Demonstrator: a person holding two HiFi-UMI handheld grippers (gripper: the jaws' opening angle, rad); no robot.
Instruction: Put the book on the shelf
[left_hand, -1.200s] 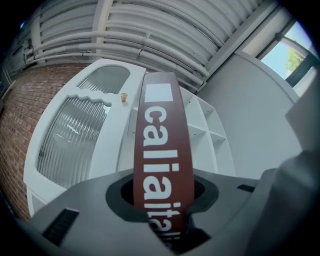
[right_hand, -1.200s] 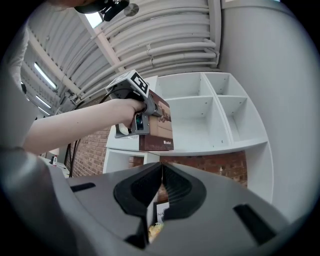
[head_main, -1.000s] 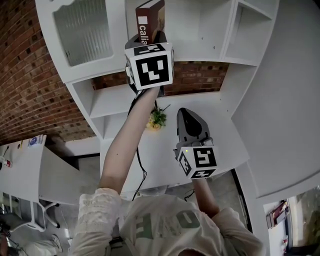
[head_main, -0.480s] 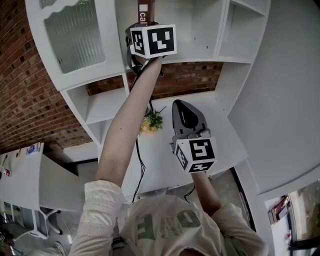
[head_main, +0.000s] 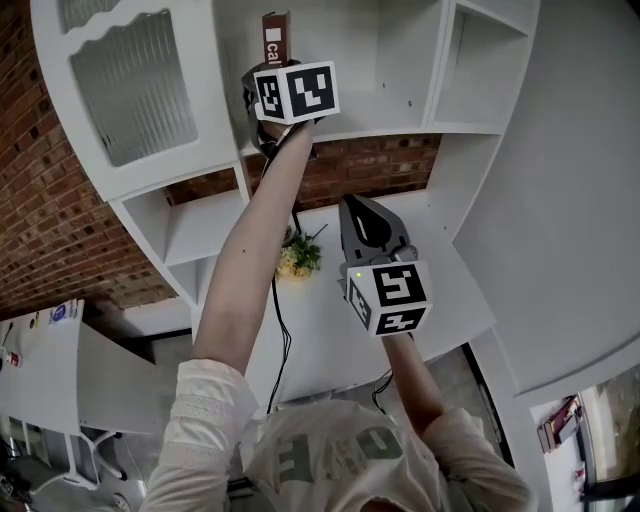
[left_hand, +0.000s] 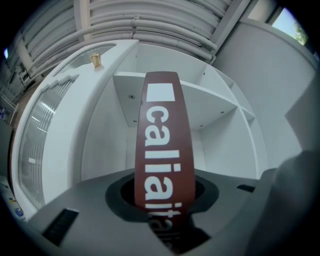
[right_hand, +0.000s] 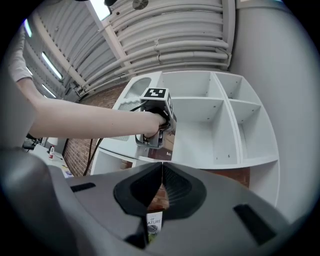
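From my right gripper (right_hand: 162, 172), jaws pressed together, I saw the left gripper (right_hand: 156, 120) on a bare outstretched arm (right_hand: 85, 120), held up at the white shelf (right_hand: 200, 135).

1. The left gripper (head_main: 272, 80) has a dark grey body; a white cube with black square markers; a dark cable (head_main: 277, 330) hanging off it.
2. The right gripper (head_main: 355, 206) has the same grey shell and marker cube; a small green light.
3. The shirt (head_main: 330, 450) is pale and short-sleeved; textured sleeves; greenish lettering.

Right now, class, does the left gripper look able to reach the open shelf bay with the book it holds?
Probably yes. The left gripper, shut on the upright book, faces the shelf bay, which looks bare, with nothing between them. The right gripper hangs lower, clear of the path.
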